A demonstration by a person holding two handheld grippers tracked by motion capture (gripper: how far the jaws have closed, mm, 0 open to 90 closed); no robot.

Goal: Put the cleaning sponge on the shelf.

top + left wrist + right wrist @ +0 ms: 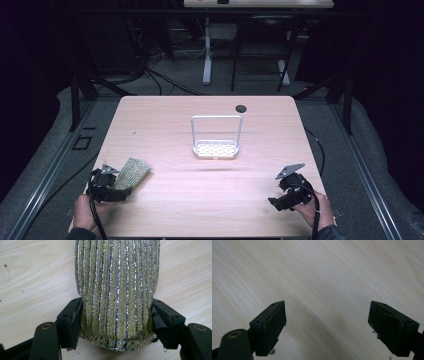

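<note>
Fingers (71, 322) of left gripper (116, 327) tight on either side of glittery sponge (116, 290)

The table (150, 120) is evenly lit from above while the room around it lies dark and grainy; the glittery sponge (117, 290) sparkles with glare; both gripper views are slightly soft.

From my seat at the controls, the scouring pad (131, 172) lies on the desk (165, 120) near its front left corner, with my left gripper (120, 192) at the pad's near end. The rack (216, 137) stands mid-desk, toward the back edge. A small cap (241, 108) sits behind it. My right gripper (274, 202) hovers near the front right corner.
</note>
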